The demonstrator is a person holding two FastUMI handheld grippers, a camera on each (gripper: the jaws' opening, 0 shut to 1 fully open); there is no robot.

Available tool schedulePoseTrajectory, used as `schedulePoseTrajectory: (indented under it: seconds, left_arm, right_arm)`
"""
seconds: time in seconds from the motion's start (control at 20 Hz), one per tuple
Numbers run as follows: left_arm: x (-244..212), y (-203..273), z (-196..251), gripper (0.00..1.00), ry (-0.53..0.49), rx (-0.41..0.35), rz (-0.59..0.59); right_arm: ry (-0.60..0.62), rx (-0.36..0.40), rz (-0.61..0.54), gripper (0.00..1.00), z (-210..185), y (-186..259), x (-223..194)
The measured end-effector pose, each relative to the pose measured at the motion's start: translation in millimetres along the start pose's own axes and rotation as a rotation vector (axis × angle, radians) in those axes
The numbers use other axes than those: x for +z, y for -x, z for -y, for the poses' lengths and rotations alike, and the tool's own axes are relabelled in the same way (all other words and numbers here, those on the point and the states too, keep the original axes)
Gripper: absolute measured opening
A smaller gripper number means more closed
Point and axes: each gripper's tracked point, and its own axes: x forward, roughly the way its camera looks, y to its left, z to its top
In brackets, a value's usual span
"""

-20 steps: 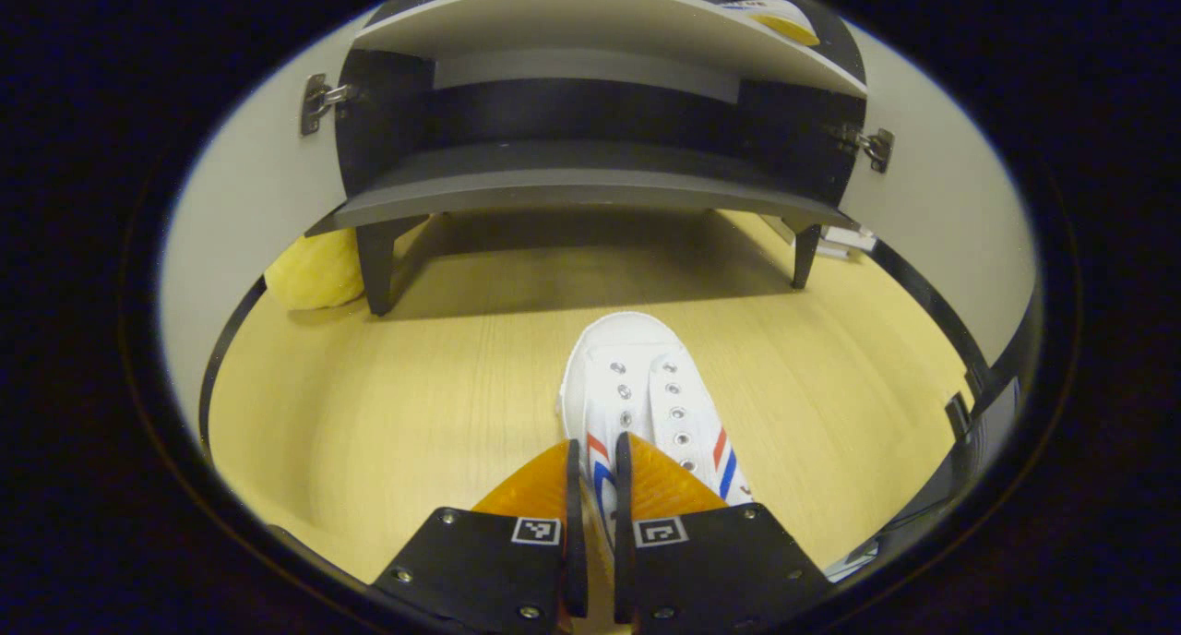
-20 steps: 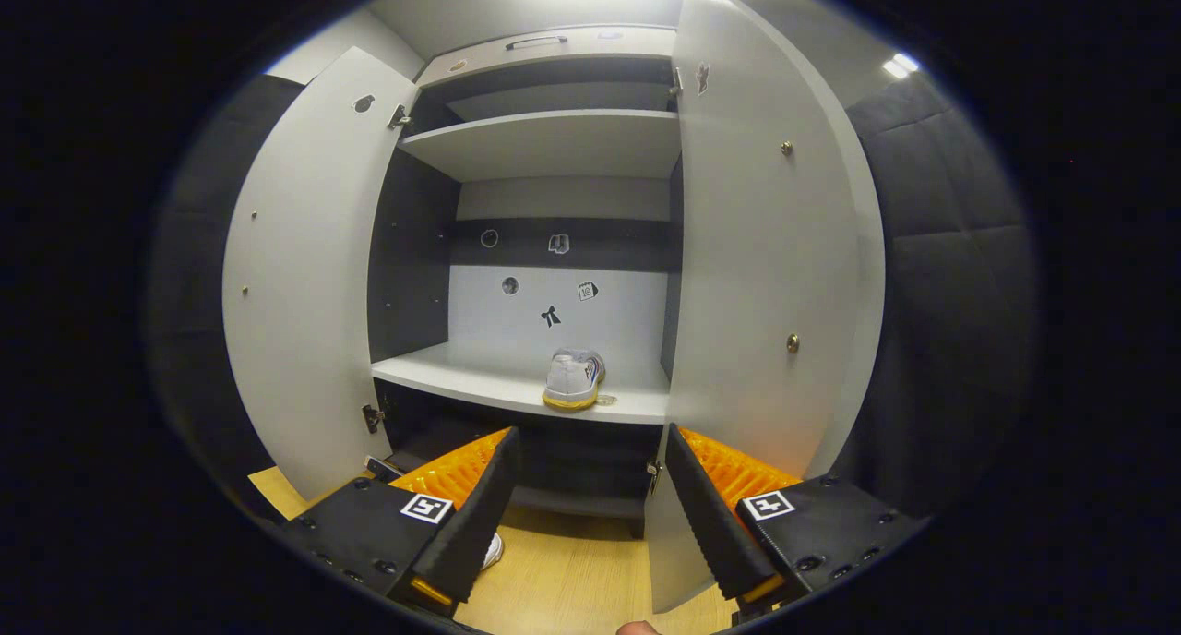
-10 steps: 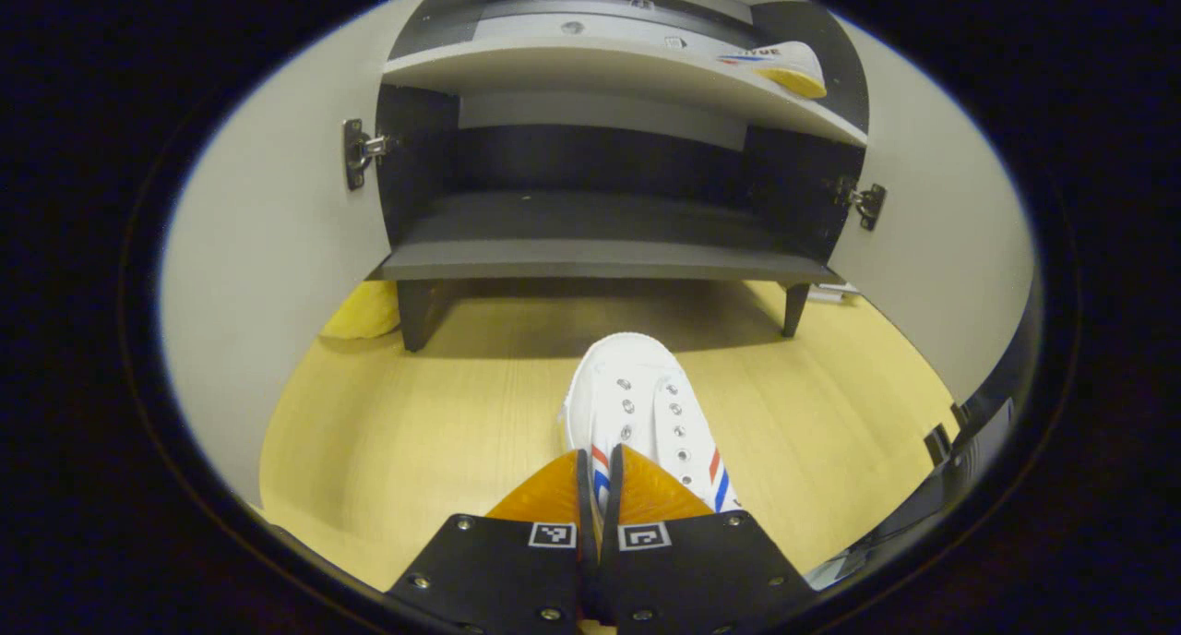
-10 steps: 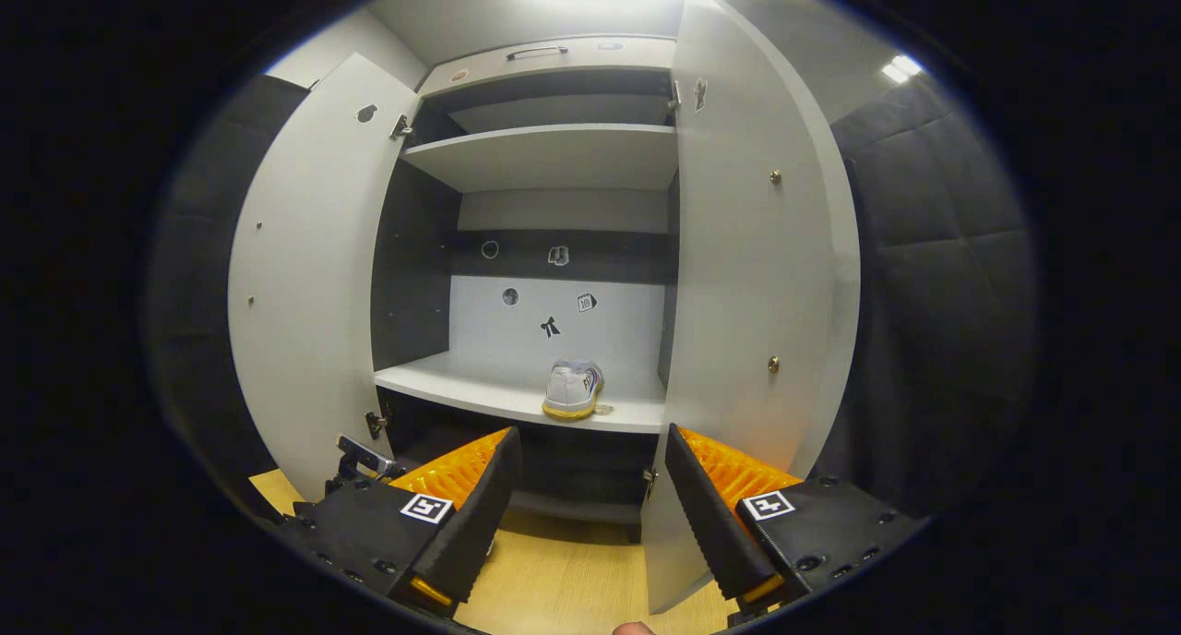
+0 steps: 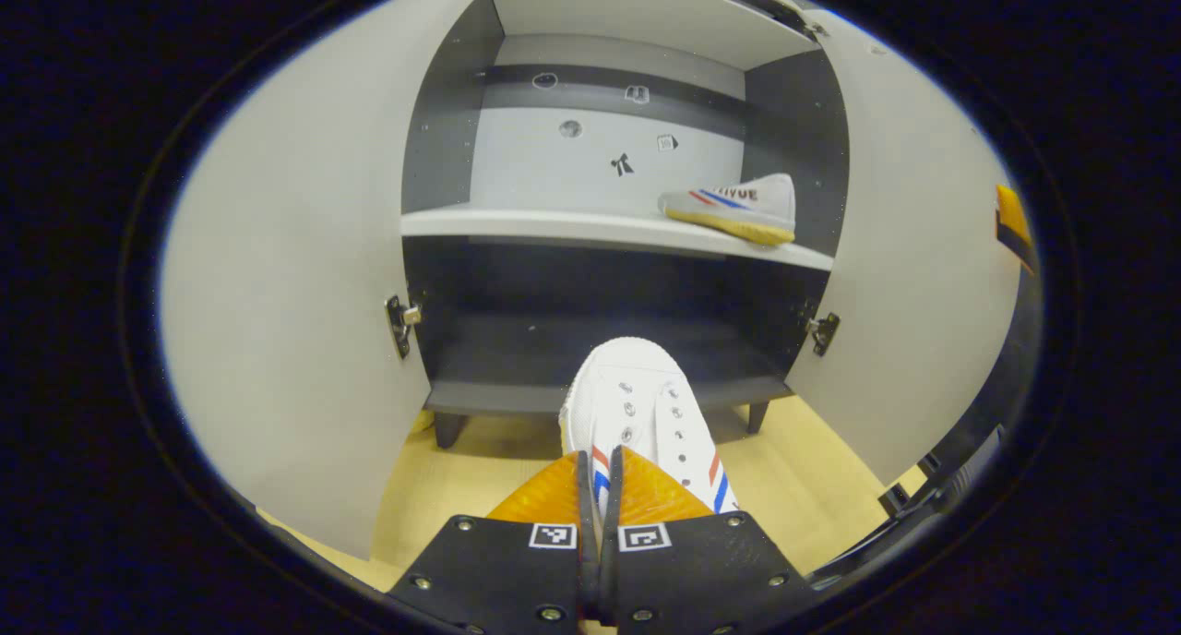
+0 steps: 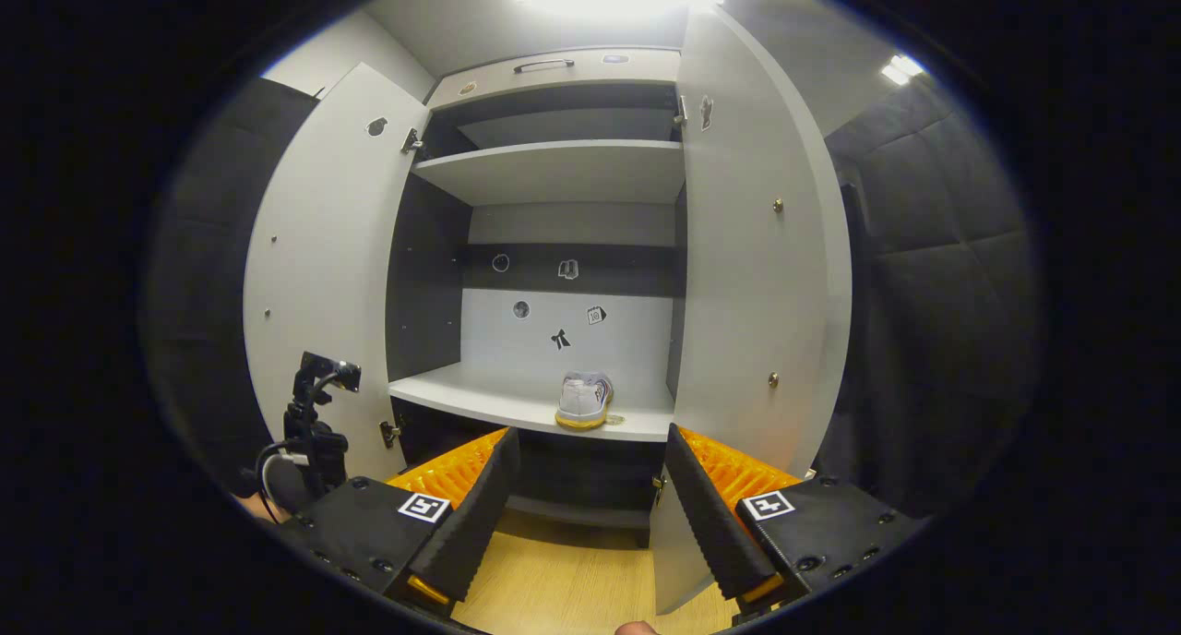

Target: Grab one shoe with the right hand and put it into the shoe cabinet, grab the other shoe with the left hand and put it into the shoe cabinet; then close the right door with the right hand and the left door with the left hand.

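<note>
- My left gripper [image 5: 600, 487] is squeezed shut on the second shoe [image 5: 637, 413]. Both fingers pinch the side wall of the shoe near its back end.
- This shoe points straight away from my fingers. Its toe aims at the open shoe cabinet [image 5: 609, 220], so its long way runs toward the cabinet.
- In the left gripper view the shoe looks lifted off the wood floor [image 5: 443, 487]. Its toe is in front of the low dark shelf [image 5: 517, 358].
- The first shoe [image 5: 733, 208] is already in the cabinet. It sits on the light middle shelf [image 5: 517, 222], at the right end, close to the front edge. In the right gripper view I see its heel [image 6: 584, 402] facing me.
- The left part of that shelf is bare. I think that is the best spot for my shoe. It is above the toe and a bit to the left, so I must lift the shoe and push it forward.
- My right gripper [image 6: 590, 515] has its fingers wide apart and holds nothing. It waits in front of the cabinet, near the right door [image 6: 757, 275].
- Both doors are open. The left door [image 5: 295, 293] is wide open beside my left gripper.
- The left gripper is the one with the shoe, so it should move next.
</note>
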Motion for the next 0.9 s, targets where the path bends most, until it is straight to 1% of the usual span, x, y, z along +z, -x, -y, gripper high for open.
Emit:
schedulePoseTrajectory:
  seconds: [0.3, 0.6, 0.75, 0.8, 0.9]
  left_arm:
    - [-0.6, -5.1, -0.8, 0.01, -0.002, -0.023, 0.135]
    - [10.5, -13.3, 4.6, 0.01, -0.014, -0.008, 0.234]
    - [32.1, -22.8, 2.6, 0.01, -0.013, -0.009, 0.272]
    - [39.8, -27.6, 1.4, 0.00, -0.016, -0.007, 0.281]
    - [42.0, -30.0, -0.4, 0.01, -0.022, -0.003, 0.298]
  right_arm:
    - [-0.007, 0.006, 0.013, 1.00, 3.0, 2.3, 2.0]
    - [-0.004, 0.003, 0.029, 1.00, 10.7, 6.3, 2.0]
    - [-0.003, 0.000, 0.021, 1.00, 14.8, 6.4, -4.0]
    - [-0.004, -0.003, 0.016, 1.00, 16.7, 6.1, -6.2]
    - [-0.007, -0.001, 0.012, 0.99, 18.8, 2.8, -11.4]
